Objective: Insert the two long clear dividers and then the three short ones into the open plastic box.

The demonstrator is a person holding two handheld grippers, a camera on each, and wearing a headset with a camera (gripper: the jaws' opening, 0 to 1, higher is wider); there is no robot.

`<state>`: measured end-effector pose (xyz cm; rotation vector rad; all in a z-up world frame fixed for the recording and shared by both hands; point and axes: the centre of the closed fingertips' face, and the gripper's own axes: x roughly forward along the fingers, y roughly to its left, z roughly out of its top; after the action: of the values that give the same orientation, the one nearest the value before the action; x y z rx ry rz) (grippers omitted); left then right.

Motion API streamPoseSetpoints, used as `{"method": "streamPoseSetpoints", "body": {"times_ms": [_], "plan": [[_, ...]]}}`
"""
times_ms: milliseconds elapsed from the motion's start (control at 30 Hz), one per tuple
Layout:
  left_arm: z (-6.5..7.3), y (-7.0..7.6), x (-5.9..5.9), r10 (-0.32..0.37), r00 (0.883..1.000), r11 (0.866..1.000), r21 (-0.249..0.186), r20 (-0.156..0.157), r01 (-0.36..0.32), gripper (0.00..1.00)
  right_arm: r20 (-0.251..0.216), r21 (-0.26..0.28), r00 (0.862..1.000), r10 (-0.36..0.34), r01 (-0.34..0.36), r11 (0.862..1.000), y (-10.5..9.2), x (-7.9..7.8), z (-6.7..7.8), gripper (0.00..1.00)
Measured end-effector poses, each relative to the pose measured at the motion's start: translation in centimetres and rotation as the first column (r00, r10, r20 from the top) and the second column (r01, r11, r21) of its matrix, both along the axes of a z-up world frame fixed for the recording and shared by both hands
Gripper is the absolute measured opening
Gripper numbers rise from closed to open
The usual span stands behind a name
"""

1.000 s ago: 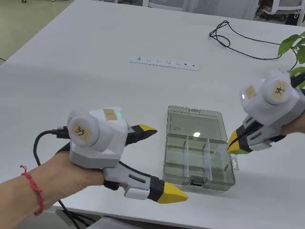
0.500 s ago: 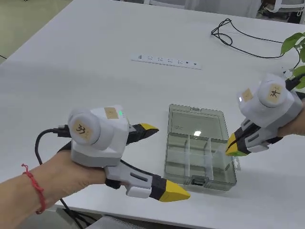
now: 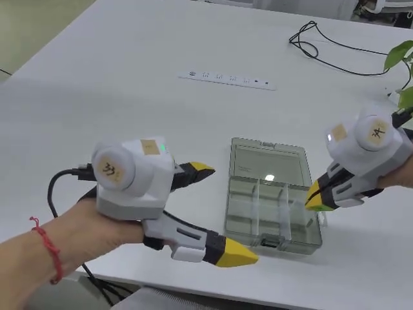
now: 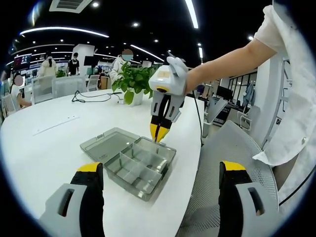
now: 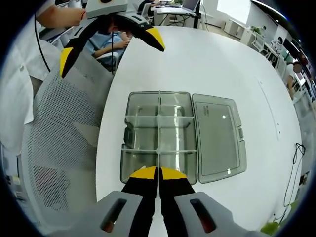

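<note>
Plastic box (image 3: 240, 208) (lid (image 3: 268, 160) open) on table (image 3: 129, 97)

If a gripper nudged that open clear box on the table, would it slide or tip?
Probably slide: the open plastic box sits low and flat on the smooth white table, and looks thin-walled, so likely light. Tipping seems unlikely, since its lid lies flat beside it.

Tally from my feed: two grippers, left gripper (image 3: 222, 214) and right gripper (image 3: 314, 201). One open plastic box (image 3: 290, 242) between them; clear dividers (image 5: 159, 118) inside, number unclear. Beyond both: one power strip (image 3: 227, 79), one looped cable (image 3: 335, 55), one plant (image 3: 401, 58).
</note>
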<state>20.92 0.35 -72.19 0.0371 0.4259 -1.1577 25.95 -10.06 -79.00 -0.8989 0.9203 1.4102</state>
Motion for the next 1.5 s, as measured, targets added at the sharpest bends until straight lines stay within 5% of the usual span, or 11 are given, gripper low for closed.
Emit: {"method": "streamPoseSetpoints", "body": {"times_ms": [900,1500], "plan": [[-0.1,0.1,-0.1,-0.002,1.0,1.0,0.003,-0.005,0.002,1.0,0.014,-0.02,1.0,0.001,-0.001,1.0,0.0,0.4,-2.8,0.03],[-0.2,0.7,-0.1,0.003,1.0,1.0,0.015,-0.004,-0.003,1.0,0.028,-0.025,0.999,-0.014,0.015,1.0,-0.1,0.6,-2.9,0.04]]}}
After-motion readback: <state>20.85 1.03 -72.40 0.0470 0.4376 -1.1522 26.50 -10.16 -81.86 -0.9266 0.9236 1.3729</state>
